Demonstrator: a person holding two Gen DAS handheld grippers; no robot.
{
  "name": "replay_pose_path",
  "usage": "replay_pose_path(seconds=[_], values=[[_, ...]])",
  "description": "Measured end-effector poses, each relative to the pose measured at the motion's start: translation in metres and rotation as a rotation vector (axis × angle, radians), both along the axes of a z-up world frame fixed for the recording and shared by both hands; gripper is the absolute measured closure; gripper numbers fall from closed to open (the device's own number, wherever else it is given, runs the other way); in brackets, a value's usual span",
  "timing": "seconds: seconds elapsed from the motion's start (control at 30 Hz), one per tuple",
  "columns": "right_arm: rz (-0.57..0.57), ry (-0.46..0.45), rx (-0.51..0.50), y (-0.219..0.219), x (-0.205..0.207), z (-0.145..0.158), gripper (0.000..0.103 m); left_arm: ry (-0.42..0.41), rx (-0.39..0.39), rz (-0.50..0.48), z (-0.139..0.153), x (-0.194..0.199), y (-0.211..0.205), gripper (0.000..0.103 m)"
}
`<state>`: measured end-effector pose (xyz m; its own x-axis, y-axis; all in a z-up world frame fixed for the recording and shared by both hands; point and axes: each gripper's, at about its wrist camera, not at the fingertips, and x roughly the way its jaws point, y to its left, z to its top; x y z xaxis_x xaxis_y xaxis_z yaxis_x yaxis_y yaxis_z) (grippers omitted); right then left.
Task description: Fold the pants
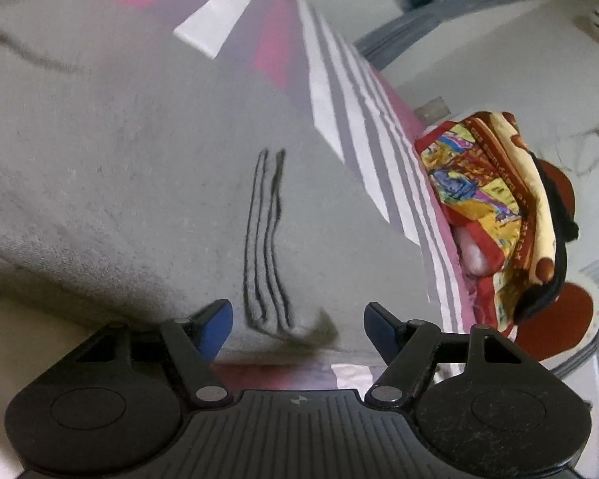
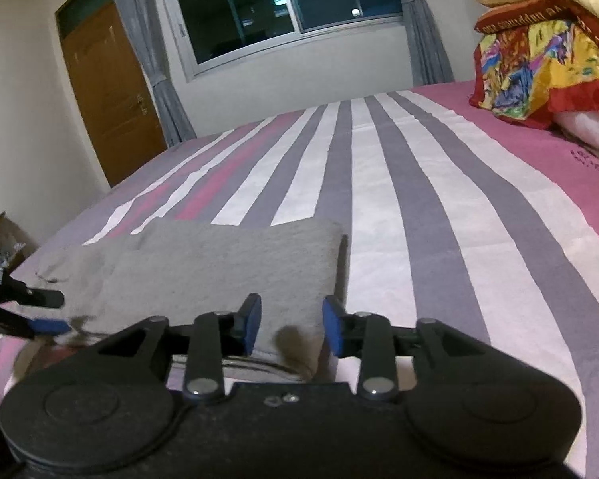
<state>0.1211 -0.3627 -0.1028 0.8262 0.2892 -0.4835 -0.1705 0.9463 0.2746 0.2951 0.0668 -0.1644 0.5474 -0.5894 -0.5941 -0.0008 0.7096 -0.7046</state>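
Left hand-held gripper: you tilt down, jaws apart over the pants.
Right hand-held gripper: jaws apart, gripping nothing.
Ahead: striped bed, blanket far right.

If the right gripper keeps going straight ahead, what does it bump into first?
Probably the grey pants: the right gripper is open, pointing slightly down at them on the striped bed cover. Depth is hard to judge.

The left gripper pointed downward with its blue-padded jaws apart, gripping nothing. The right gripper angled down too, its jaws parted more narrowly and empty.
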Motion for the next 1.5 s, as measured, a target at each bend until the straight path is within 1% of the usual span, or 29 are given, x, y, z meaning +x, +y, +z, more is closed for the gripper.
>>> replay_pose_path(seconds=[0.03,0.07,0.1,0.13,0.17,0.23,0.33,0.4,0.47,0.53,0.57,0.63,0.7,0.73,0.8,0.83,0.9,0.93,0.97,1.03,1.13,1.23,1.3,1.33,1.37,1.43,1.5], values=[[-0.005,0.0,0.011,-0.002,0.0,0.0,0.065,0.011,-0.016,0.01,-0.005,0.0,0.0,0.036],[-0.008,0.003,0.022,-0.004,0.0,0.0,0.065,0.018,-0.021,0.018,-0.007,-0.001,-0.001,0.053],[-0.01,0.006,0.031,-0.006,0.001,-0.001,0.065,0.027,-0.021,0.026,-0.011,-0.005,-0.001,0.067],[-0.011,0.009,0.035,-0.007,0.002,-0.001,0.065,0.039,-0.014,0.034,-0.02,-0.007,-0.004,0.083],[-0.01,0.013,0.034,-0.007,0.003,-0.002,0.065,0.032,-0.024,0.035,-0.023,-0.01,-0.004,0.085],[-0.01,0.021,0.027,-0.006,0.005,-0.004,0.065,-0.014,-0.028,0.022,-0.021,-0.02,-0.009,0.087],[-0.013,0.022,0.024,-0.005,0.005,-0.004,0.065,-0.054,-0.013,0.023,-0.017,-0.03,-0.01,0.087],[-0.008,0.033,0.01,-0.003,0.006,-0.005,0.065,-0.072,0.05,0.019,-0.018,-0.032,-0.013,0.087],[0.001,0.105,-0.041,0.004,0.018,-0.011,0.065,-0.085,0.066,0.029,-0.016,-0.028,-0.013,0.087],[0.02,0.193,-0.095,0.013,0.03,-0.019,0.066,-0.107,0.106,0.032,-0.008,-0.024,-0.015,0.086],[0.02,0.215,-0.114,0.016,0.034,-0.022,0.066,-0.124,0.136,0.022,-0.003,-0.023,-0.017,0.086],[0.017,0.224,-0.113,0.016,0.034,-0.022,0.066,-0.15,0.19,0.004,0.007,-0.022,-0.017,0.086],[0.013,0.229,-0.108,0.015,0.034,-0.022,0.065,-0.145,0.22,-0.021,0.013,-0.02,-0.015,0.086],[0.013,0.221,-0.105,0.014,0.032,-0.02,0.065,-0.145,0.243,-0.018,0.017,-0.021,-0.013,0.086],[0.012,0.175,-0.079,0.011,0.027,-0.014,0.065,-0.185,0.318,-0.004,0.03,-0.024,-0.011,0.086],[0.016,0.166,-0.066,0.008,0.027,-0.013,0.065,-0.201,0.354,-0.019,0.035,-0.019,-0.014,0.085],[0.021,0.193,-0.082,0.009,0.036,-0.018,0.065,-0.191,0.386,-0.05,0.037,-0.005,-0.02,0.075],[0.014,0.206,-0.092,0.01,0.044,-0.021,0.065,-0.171,0.397,-0.062,0.036,0.005,-0.024,0.064],[0.009,0.207,-0.094,0.01,0.05,-0.021,0.065,-0.158,0.403,-0.072,0.033,0.014,-0.028,0.061],[0.0,0.207,-0.088,0.01,0.063,-0.024,0.064,-0.146,0.419,-0.073,0.027,0.032,-0.035,0.061],[-0.023,0.216,-0.086,0.007,0.085,-0.026,0.062,-0.147,0.417,-0.051,0.028,0.055,-0.039,0.061],[-0.042,0.221,-0.076,0.002,0.111,-0.027,0.06,-0.148,0.433,-0.054,0.026,0.083,-0.049,0.061],[-0.06,0.22,-0.066,-0.003,0.131,-0.026,0.059,-0.148,0.442,-0.06,0.025,0.094,-0.053,0.061],[-0.069,0.219,-0.062,-0.004,0.139,-0.026,0.058,-0.147,0.441,-0.059,0.024,0.101,-0.054,0.059],[-0.073,0.219,-0.059,-0.005,0.148,-0.027,0.056,-0.145,0.437,-0.058,0.023,0.107,-0.057,0.057],[-0.075,0.219,-0.054,-0.005,0.163,-0.029,0.047,-0.148,0.432,-0.059,0.019,0.113,-0.059,0.054],[-0.076,0.215,-0.059,-0.002,0.171,-0.032,0.045,-0.158,0.437,-0.055,0.017,0.115,-0.062,0.053]])
